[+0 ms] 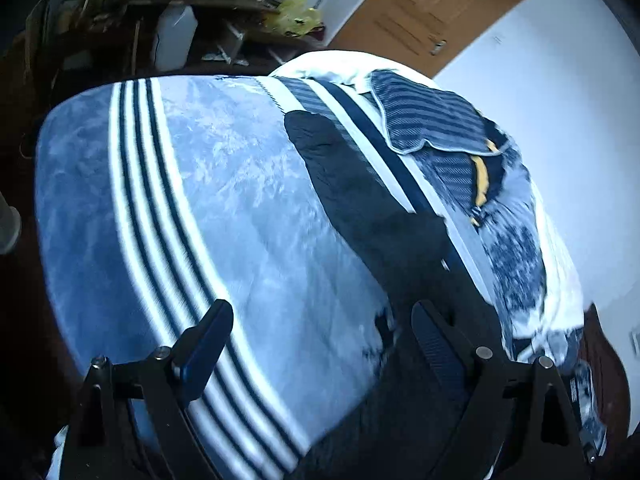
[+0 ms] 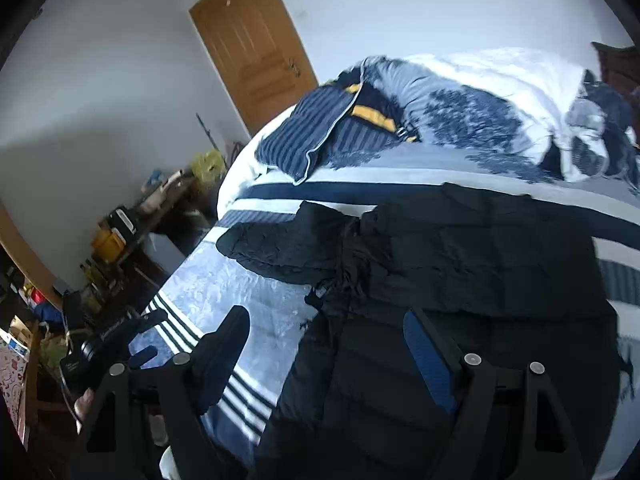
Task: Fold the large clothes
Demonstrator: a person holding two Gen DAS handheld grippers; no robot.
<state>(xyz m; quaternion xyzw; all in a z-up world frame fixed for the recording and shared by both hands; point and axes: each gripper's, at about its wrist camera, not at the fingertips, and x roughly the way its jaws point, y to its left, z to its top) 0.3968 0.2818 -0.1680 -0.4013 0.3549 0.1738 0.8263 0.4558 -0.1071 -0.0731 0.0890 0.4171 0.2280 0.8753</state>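
Note:
A large black padded jacket (image 2: 460, 264) lies spread on a bed with a blue and white striped blanket (image 2: 224, 280). One sleeve (image 2: 272, 248) stretches out to the left. In the left wrist view the same jacket (image 1: 372, 208) runs as a long dark strip across the blanket (image 1: 224, 200). My left gripper (image 1: 320, 344) is open and empty above the blanket, its right finger over the jacket's edge. My right gripper (image 2: 324, 340) is open and empty just above the jacket's near part. The left gripper also shows in the right wrist view (image 2: 116, 340).
A striped pillow (image 2: 316, 136) and a crumpled quilt (image 2: 480, 120) lie at the far side of the bed. A cluttered shelf (image 1: 180, 20) stands beyond the bed's end. A wooden door (image 2: 256, 60) is set in the white wall.

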